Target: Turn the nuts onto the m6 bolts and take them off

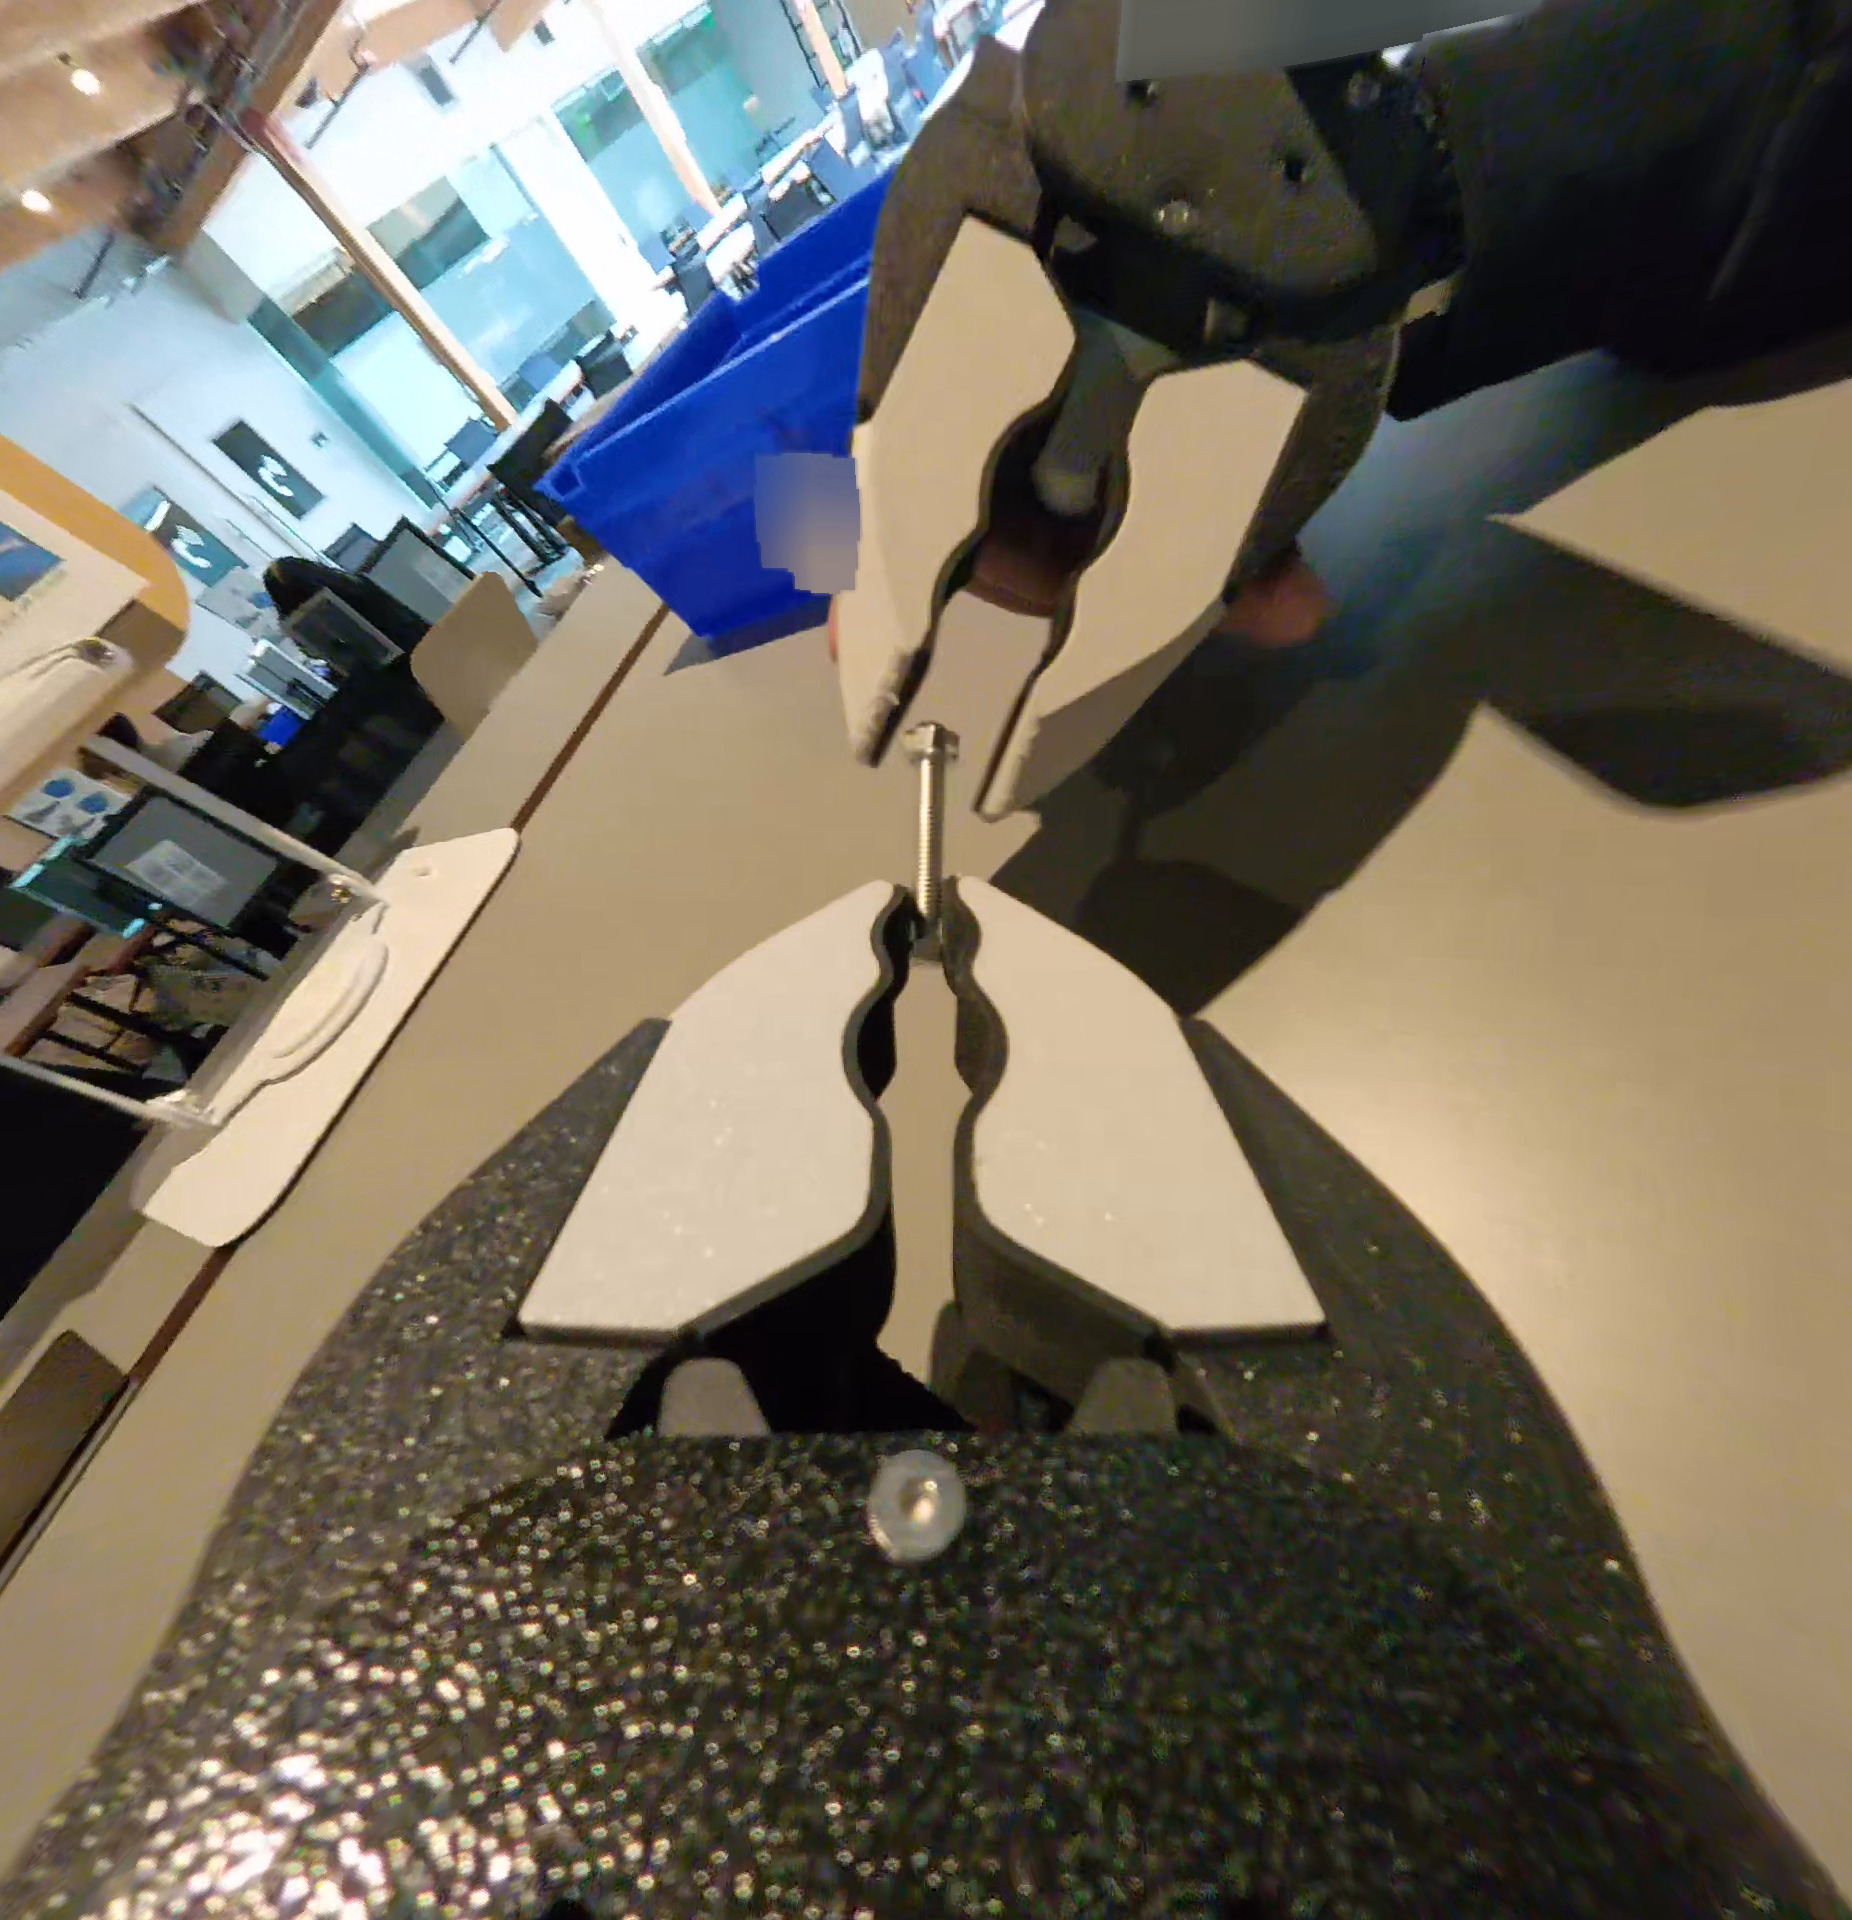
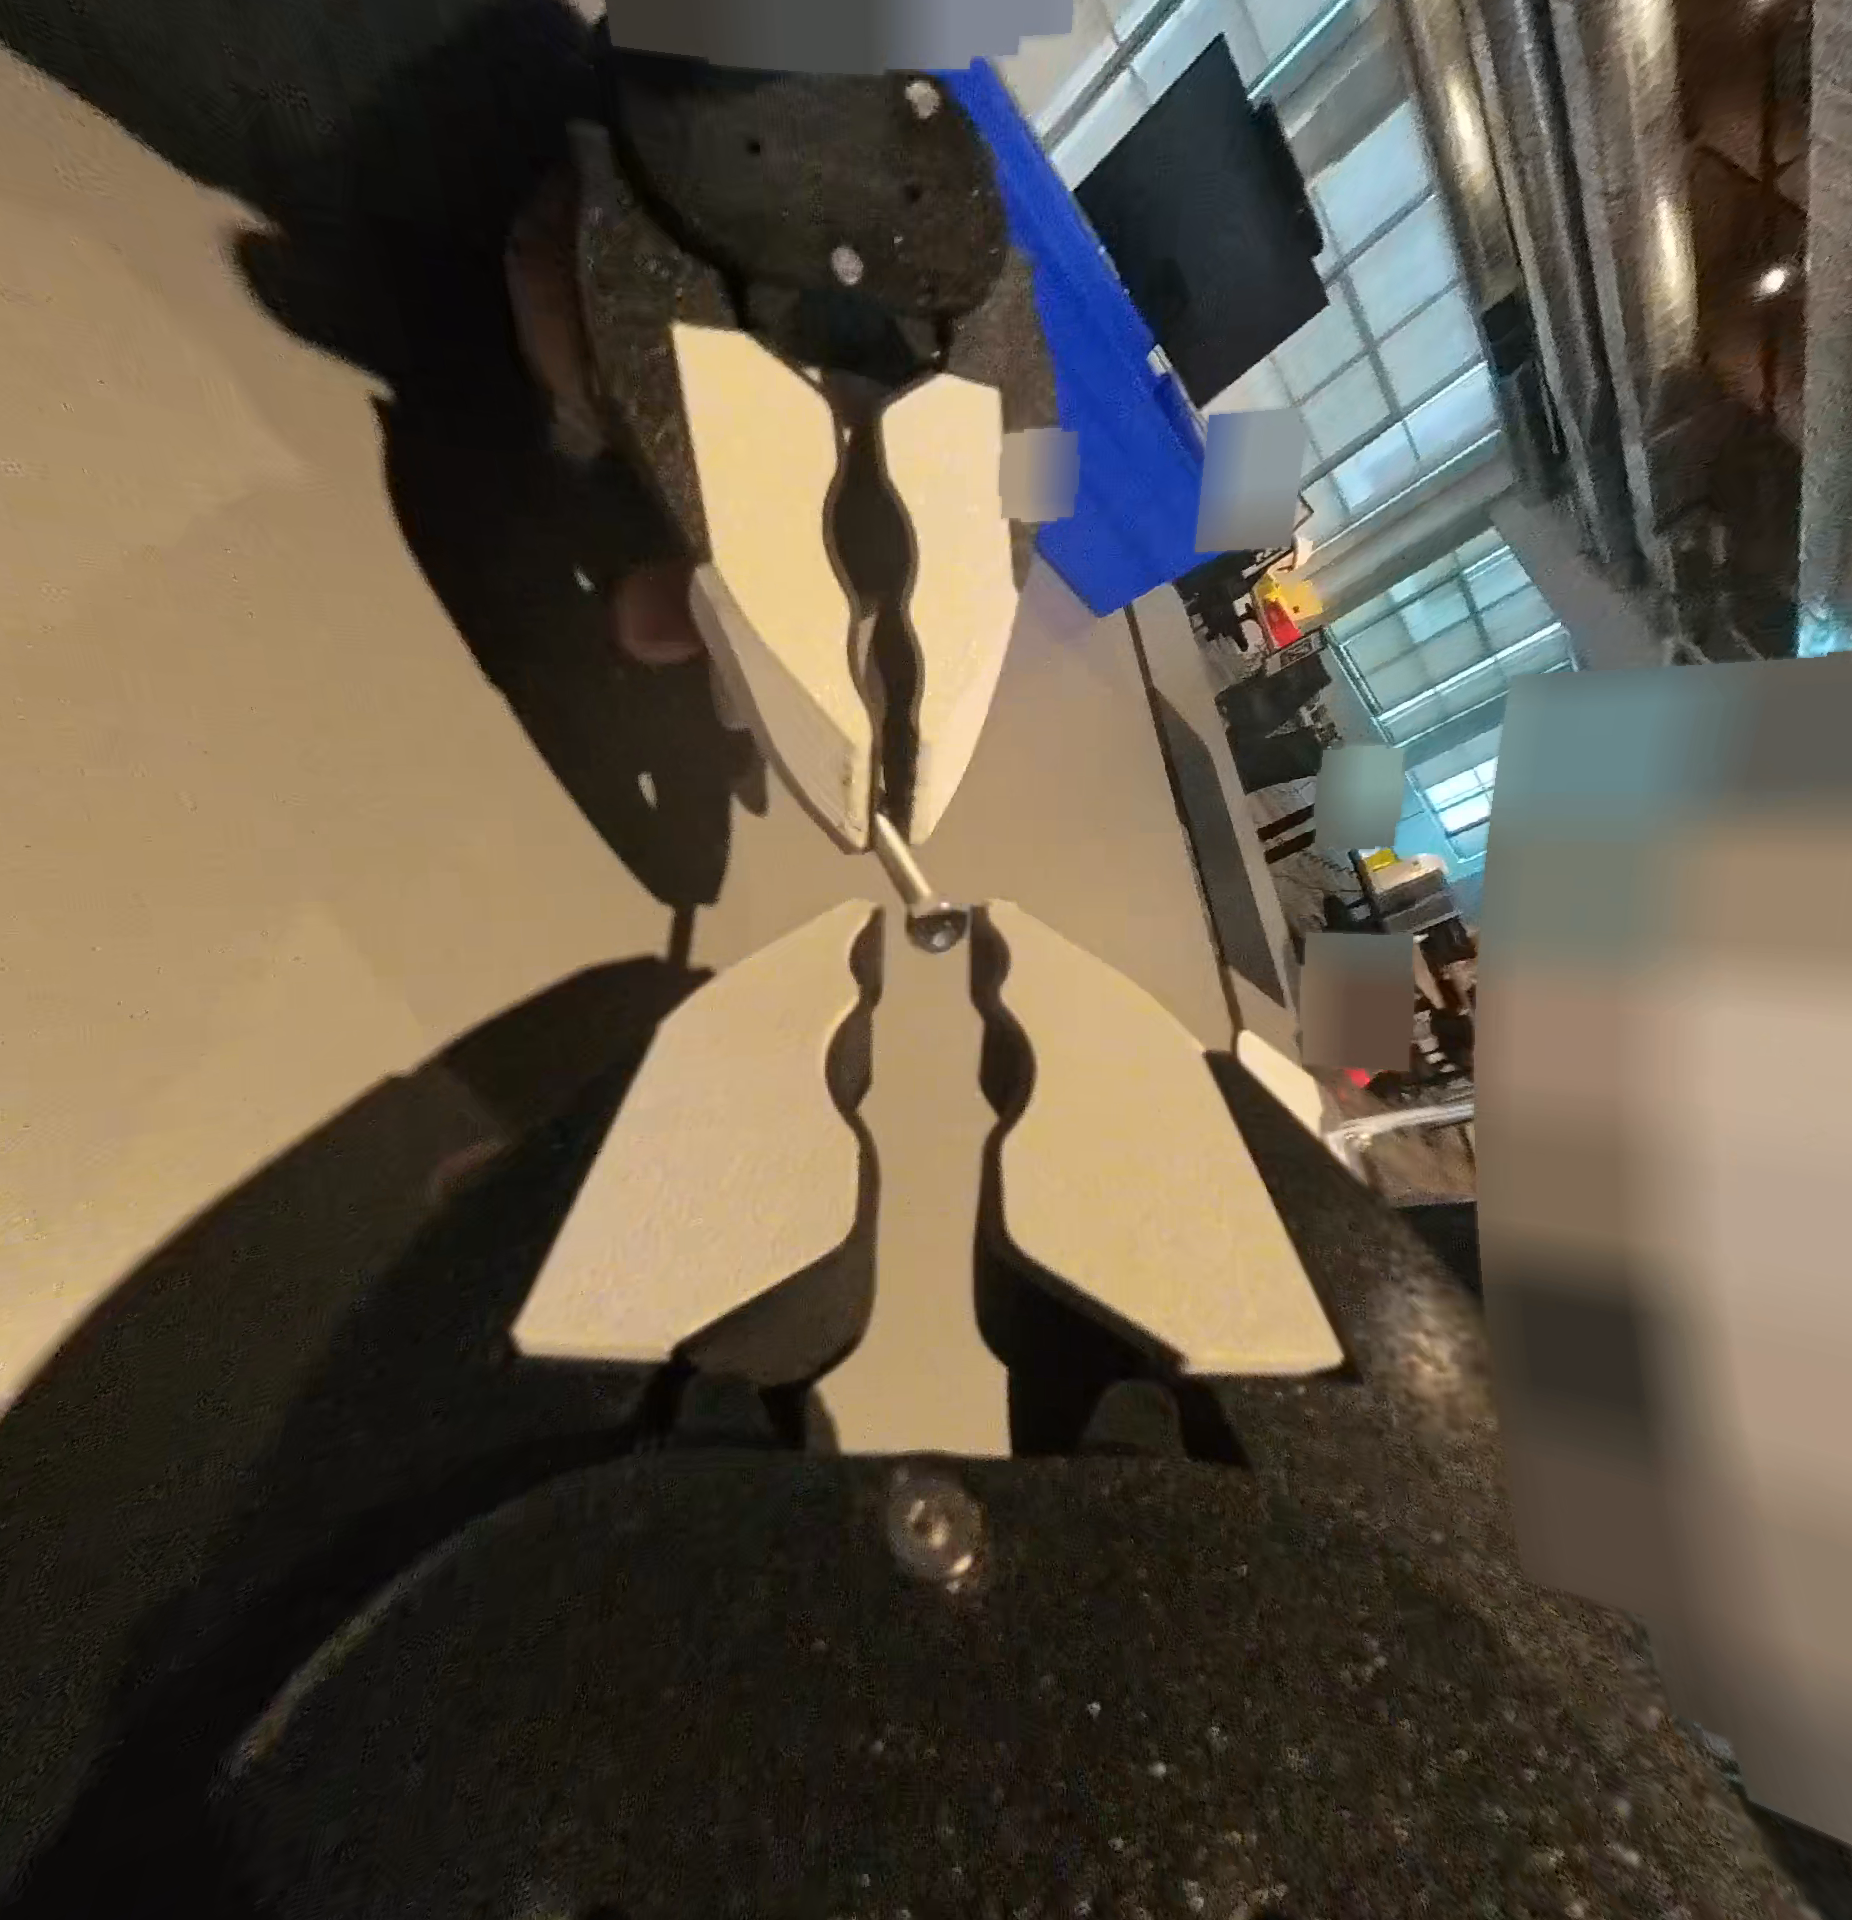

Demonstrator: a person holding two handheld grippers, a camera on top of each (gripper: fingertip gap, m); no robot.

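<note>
Left gripper (image 1: 927, 914) pinches the bolt (image 1: 927, 831); at twelve o'clock, the right gripper (image 1: 927, 769) gapes around its nut (image 1: 930, 743). Next: close and twist.

My left camera sits just behind my left gripper (image 1: 927, 909), looking forward along my fingers, low over the pale table (image 1: 1524, 1143) and tilted, with the room's windows running off to the upper left. It is very near the tips. My right camera sits the same way behind my right gripper (image 2: 927, 920), rolled so the table (image 2: 226, 520) fills the left side and the room the right. The two views face each other: each shows the other gripper head-on, close, and both share the bolt (image 1: 924, 831) between the tips and the blue bin (image 1: 724, 468) behind.
</note>
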